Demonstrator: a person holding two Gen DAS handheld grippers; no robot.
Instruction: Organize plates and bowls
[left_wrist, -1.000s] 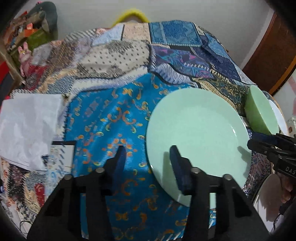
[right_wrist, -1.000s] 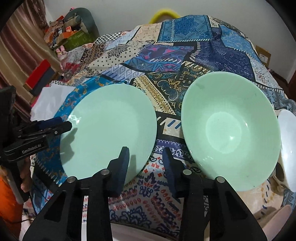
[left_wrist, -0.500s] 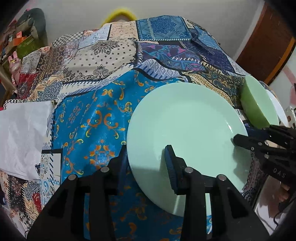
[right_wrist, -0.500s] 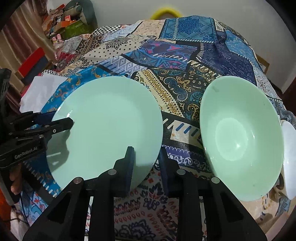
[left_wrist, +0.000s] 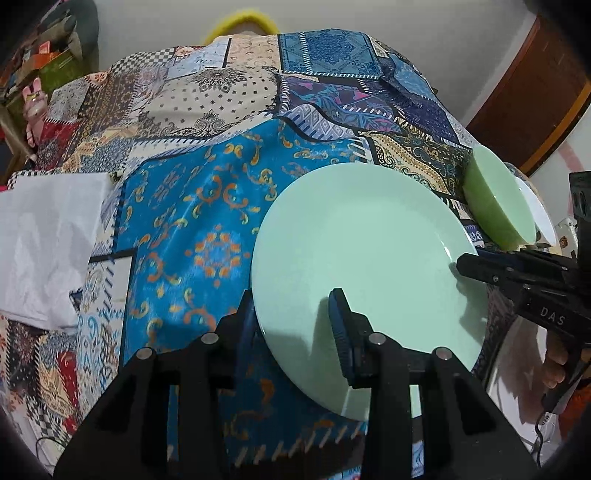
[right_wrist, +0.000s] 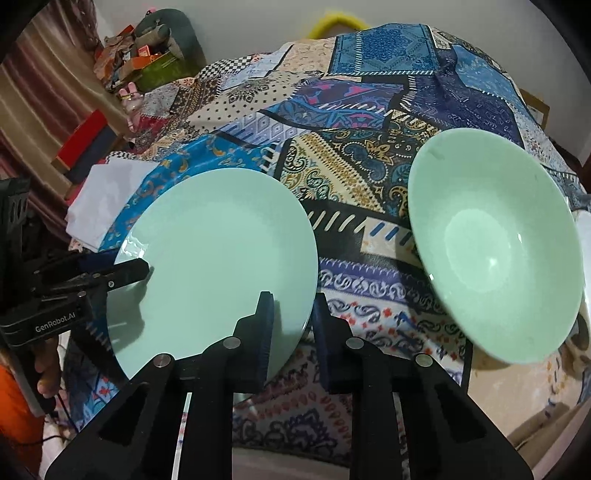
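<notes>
1. The green plate (left_wrist: 362, 254) lies on the patchwork cloth (left_wrist: 192, 229) that covers the bench, at its near side, with both tools at its rim.
2. The left tool (left_wrist: 293, 312) straddles the plate's near-left edge: 1 finger sits outside the rim on the cloth, the other over the plate's face. Its jaws have narrowed, but whether the pads press on the plate I cannot tell.
3. The right tool (right_wrist: 293, 314) has its jaws closing on the plate's near-right edge (right_wrist: 221, 266), rim between the 2 pads, 1 over the face and 1 outside; it looks clenched on the plate.
4. In the left wrist view the right tool enters from the right, tips at the plate's right rim.
5. The green bowl (right_wrist: 495, 254) stands to the right of the plate, apart from it, on the cloth.
6. A white dish (left_wrist: 535, 214) shows just beyond the bowl.
7. A white paper sheet (left_wrist: 44, 247) lies at the left edge of the bench.
</notes>
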